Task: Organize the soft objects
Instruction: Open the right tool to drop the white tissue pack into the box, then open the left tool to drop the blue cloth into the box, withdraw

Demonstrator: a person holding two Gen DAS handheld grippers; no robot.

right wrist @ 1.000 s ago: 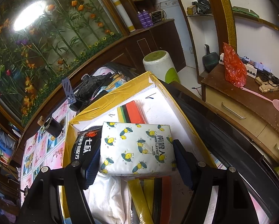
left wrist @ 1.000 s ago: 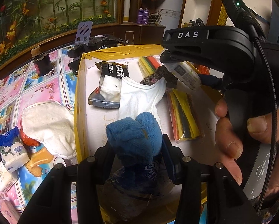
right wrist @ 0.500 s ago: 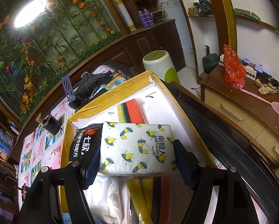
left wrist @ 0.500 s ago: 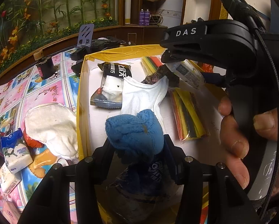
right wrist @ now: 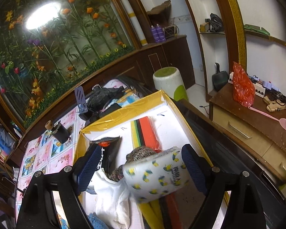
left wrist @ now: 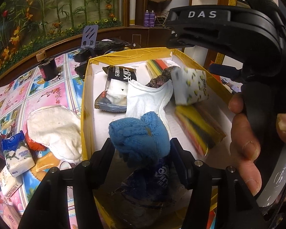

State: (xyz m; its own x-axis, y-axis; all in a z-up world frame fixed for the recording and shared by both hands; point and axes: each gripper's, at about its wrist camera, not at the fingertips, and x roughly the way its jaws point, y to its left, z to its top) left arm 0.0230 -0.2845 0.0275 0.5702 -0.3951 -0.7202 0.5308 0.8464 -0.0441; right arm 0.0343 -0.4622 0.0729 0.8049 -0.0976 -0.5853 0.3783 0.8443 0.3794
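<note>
Your right gripper [right wrist: 139, 164] is opening, the tissue pack [right wrist: 158, 173] loose between its pads, tilted inside the box [right wrist: 123, 110]. Your left gripper [left wrist: 142, 148] is opening around the blue cloth [left wrist: 139, 133], over the box.

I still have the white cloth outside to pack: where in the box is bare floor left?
Bare floor lies along the box left wall, beside the blue cloth, and at the far right corner past the striped pack. The middle is crowded: white sock, tissue pack.

Blue cloth [left wrist: 140, 133], lemon-print tissue pack [right wrist: 158, 175]
</note>
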